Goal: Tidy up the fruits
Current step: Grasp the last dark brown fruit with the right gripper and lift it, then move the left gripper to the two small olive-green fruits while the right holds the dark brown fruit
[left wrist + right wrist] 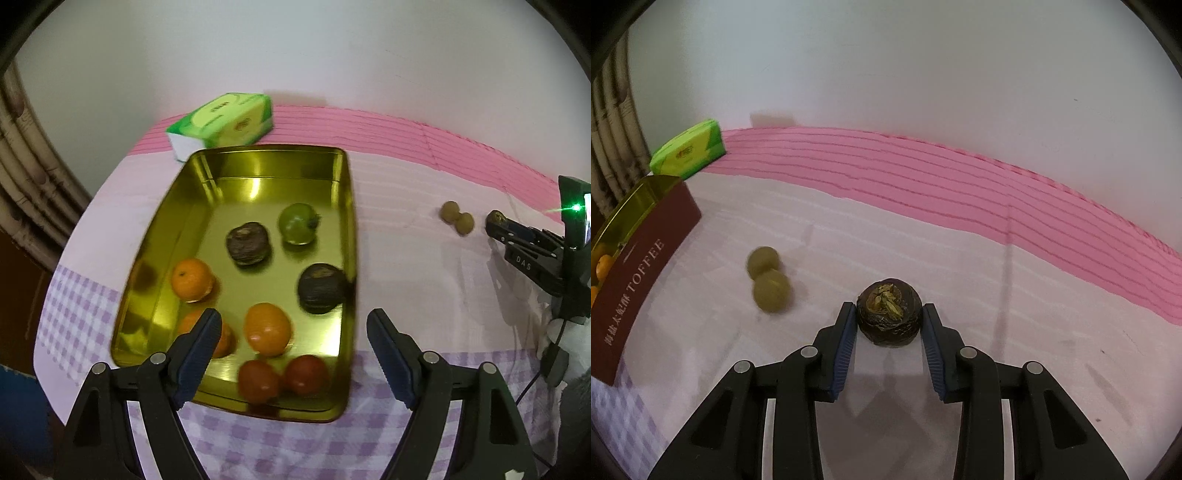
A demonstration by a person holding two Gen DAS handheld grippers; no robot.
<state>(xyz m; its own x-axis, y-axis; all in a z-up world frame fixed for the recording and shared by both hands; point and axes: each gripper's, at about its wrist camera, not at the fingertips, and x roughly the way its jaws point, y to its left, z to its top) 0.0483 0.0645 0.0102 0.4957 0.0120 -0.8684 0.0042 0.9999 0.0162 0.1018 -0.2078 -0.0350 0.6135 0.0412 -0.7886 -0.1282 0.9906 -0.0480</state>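
A gold tin tray (162, 236) holds several fruits: oranges (192, 278), two red tomatoes (306, 374), two dark brown fruits (246, 240) and a green one (297, 222). My left gripper (293, 354) is open and empty above the tray's near end. My right gripper (889, 325) is shut on a dark brown fruit (888, 317) that rests on the cloth; it also shows at the right of the left wrist view (496, 218). Two small olive-green fruits (768, 280) lie on the cloth left of it, also seen in the left wrist view (457, 218).
A green box (221, 123) lies behind the tray by the white wall. The tray's maroon side reads TOFFEE (646, 280). The table is covered by a pink and lilac checked cloth (406, 229). Cables hang at the right edge (554, 354).
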